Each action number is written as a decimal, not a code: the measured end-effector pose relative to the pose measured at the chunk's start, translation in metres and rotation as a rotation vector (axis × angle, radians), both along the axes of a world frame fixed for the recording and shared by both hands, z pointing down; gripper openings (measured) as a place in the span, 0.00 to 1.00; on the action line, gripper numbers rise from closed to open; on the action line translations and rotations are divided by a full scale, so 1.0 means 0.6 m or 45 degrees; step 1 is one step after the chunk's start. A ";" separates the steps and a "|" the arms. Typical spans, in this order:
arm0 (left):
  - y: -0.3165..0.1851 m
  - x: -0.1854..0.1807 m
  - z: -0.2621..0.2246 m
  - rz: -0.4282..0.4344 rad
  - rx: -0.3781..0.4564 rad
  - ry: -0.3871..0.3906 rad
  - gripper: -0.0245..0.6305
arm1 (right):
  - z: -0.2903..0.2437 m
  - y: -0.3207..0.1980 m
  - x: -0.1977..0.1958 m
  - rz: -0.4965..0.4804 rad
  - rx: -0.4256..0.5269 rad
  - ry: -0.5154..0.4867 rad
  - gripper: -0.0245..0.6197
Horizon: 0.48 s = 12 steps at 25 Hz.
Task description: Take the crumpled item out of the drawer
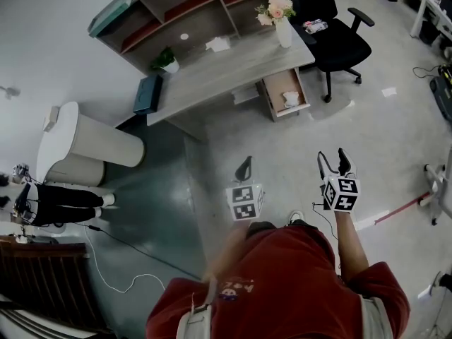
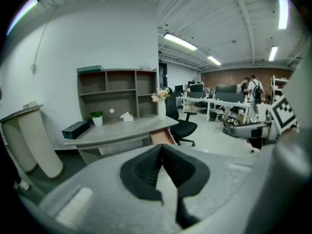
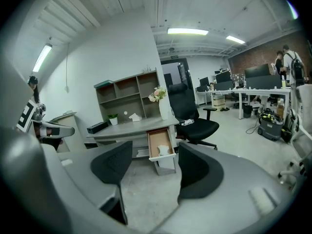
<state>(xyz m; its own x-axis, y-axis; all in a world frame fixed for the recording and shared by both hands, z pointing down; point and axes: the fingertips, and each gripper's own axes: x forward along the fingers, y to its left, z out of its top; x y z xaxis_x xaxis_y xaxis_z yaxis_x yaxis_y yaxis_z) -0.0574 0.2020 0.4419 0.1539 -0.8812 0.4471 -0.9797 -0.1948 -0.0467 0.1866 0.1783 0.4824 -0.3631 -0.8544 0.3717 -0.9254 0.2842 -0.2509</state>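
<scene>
While the right gripper (image 1: 335, 162) gapes empty and the left gripper (image 1: 244, 168) sits closed, it's the approach: next, reach the crumpled paper (image 1: 291, 99) in the drawer (image 1: 281, 83) at twelve o'clock.

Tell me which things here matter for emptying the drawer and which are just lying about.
For the job: open drawer; white crumpled item inside it; right gripper, jaws apart, empty.
Lying about: flower vase, potted plant, dark box on the desk; office chair beside it.

Red shirt (image 1: 296, 277); grey left tool (image 1: 245, 165), right tool (image 1: 332, 158), black pads (image 3: 113, 163)
</scene>
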 end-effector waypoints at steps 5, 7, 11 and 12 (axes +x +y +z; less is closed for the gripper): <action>-0.014 0.006 0.012 -0.015 -0.007 -0.018 0.04 | 0.005 -0.024 0.002 -0.018 -0.004 -0.001 0.48; -0.020 0.004 0.012 -0.027 -0.007 -0.019 0.04 | 0.008 -0.030 -0.001 -0.028 -0.007 0.003 0.48; -0.033 0.001 0.022 -0.032 -0.014 -0.004 0.04 | 0.016 -0.042 -0.005 -0.038 -0.019 0.020 0.48; -0.035 0.000 0.027 -0.032 -0.020 0.002 0.04 | 0.019 -0.044 -0.005 -0.038 -0.024 0.023 0.48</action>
<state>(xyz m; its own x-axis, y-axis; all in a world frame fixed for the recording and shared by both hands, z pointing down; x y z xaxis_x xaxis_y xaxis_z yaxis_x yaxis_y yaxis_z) -0.0571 0.1808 0.4584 0.1324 -0.8777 0.4606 -0.9845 -0.1705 -0.0420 0.1835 0.1519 0.4938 -0.3812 -0.8363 0.3940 -0.9210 0.3068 -0.2399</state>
